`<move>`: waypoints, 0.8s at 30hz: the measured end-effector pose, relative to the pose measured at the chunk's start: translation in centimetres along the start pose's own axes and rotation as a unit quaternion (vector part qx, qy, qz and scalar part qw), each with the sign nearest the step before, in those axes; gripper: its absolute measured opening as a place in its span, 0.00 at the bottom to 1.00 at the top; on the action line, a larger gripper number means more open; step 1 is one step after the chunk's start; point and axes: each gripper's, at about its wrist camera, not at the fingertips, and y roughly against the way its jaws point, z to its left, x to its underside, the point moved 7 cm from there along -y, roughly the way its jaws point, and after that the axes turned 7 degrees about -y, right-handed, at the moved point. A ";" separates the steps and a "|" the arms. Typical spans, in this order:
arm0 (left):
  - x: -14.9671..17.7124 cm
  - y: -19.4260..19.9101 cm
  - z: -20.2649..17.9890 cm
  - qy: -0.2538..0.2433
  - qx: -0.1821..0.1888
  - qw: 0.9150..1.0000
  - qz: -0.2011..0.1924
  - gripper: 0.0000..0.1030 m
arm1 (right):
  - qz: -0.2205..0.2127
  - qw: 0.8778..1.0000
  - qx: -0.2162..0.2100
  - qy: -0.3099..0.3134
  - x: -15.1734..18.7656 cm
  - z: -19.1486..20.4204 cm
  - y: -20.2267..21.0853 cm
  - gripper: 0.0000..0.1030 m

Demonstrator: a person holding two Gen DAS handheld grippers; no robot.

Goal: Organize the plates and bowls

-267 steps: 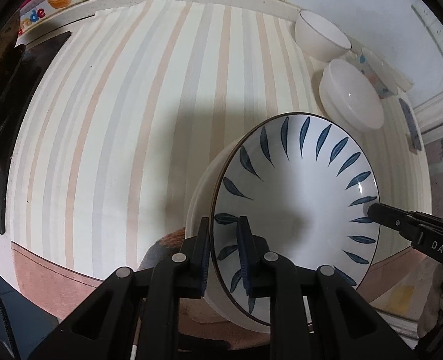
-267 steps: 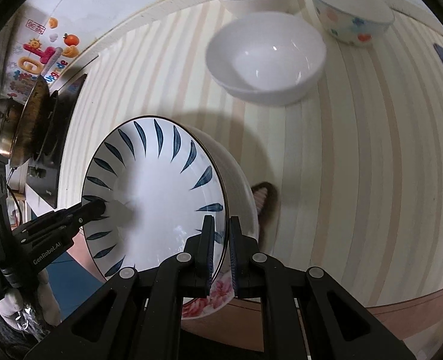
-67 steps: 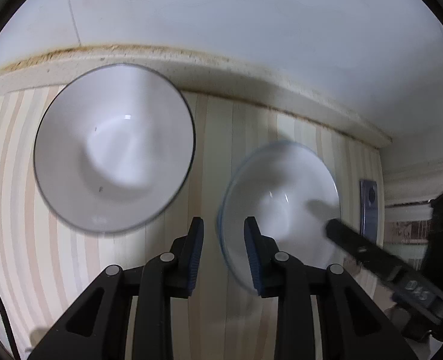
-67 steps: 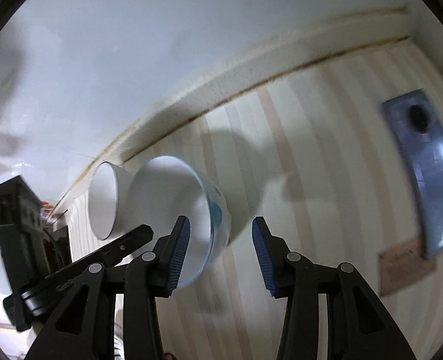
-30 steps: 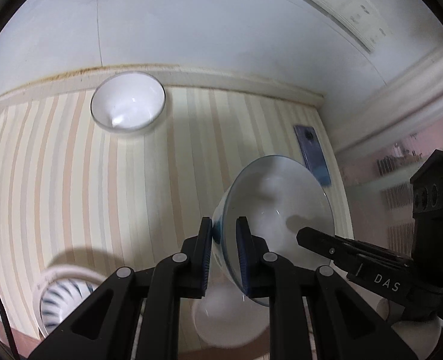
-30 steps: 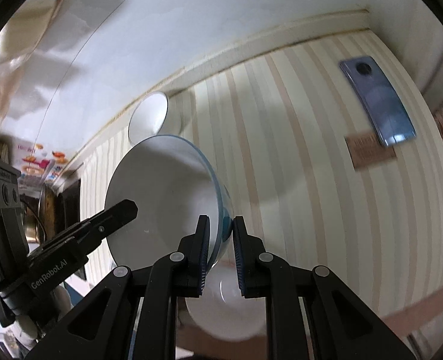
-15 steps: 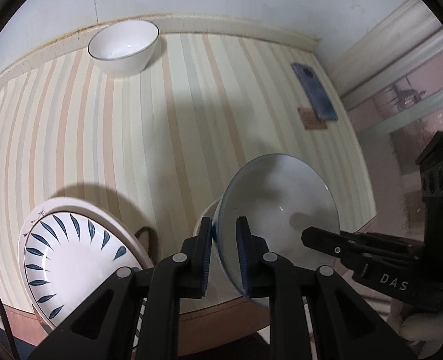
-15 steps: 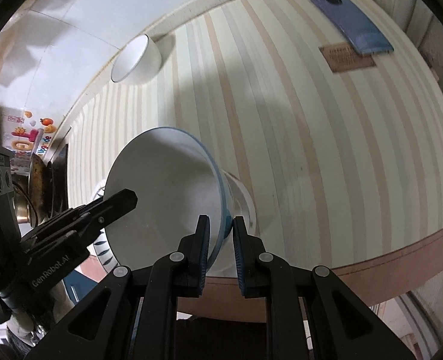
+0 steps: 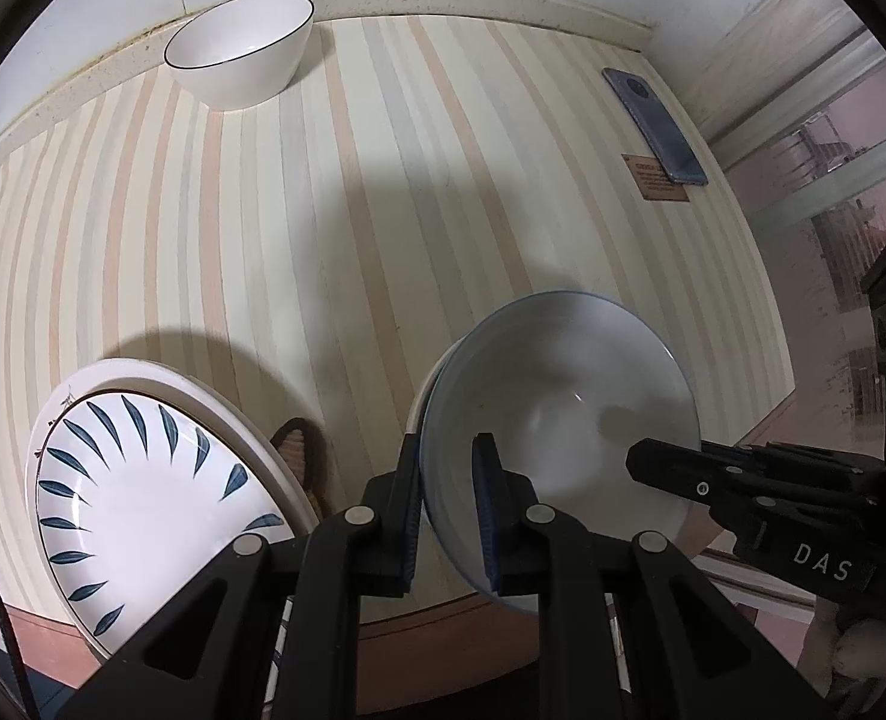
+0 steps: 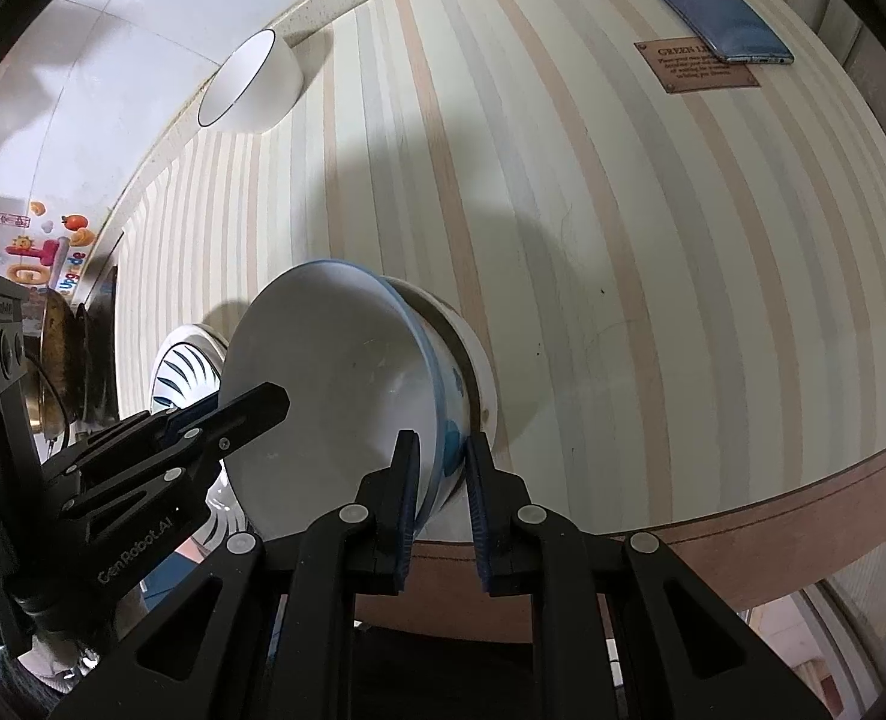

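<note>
Bowls and plates share a striped table [image 9: 335, 228] that ends against a pale wall. Both grippers clamp one blue-rimmed bowl [image 9: 562, 408] from opposite sides: the left gripper [image 9: 447, 504] pinches the near rim with its fingers drawn narrow, one pad inside the bowl and one outside, while the right gripper [image 10: 440, 501] grips the rim on the other side the same way, its pads close together around the wall where a blue patch shows. In each wrist view the other gripper's black finger reaches over the far rim.

The held bowl sits tilted, nested partly into a plain white bowl [image 10: 472, 360] beneath it, close to the table's brown front edge; whether it rests fully inside cannot be told. Just to the left lies a white plate with dark blue leaf marks [image 9: 143, 504], stacked on a larger white plate [image 9: 203, 384] whose rim shows around it. Another white bowl with a thin dark rim [image 9: 242, 48] stands well apart at the back of the table by the wall. A blue phone [image 9: 652, 126] lies at the far right corner, overlapping a small brown plaque [image 9: 652, 180].
</note>
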 end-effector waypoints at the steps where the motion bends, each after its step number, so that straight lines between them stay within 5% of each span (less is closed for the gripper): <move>1: 0.0 -0.1 0.0 0.000 -0.001 1.000 0.001 0.14 | -0.001 1.000 0.001 0.001 0.0 0.0 0.0 0.17; 24: -0.2 0.0 0.2 0.005 -0.004 1.000 0.006 0.14 | 0.016 1.000 0.013 0.012 -0.5 0.2 0.0 0.17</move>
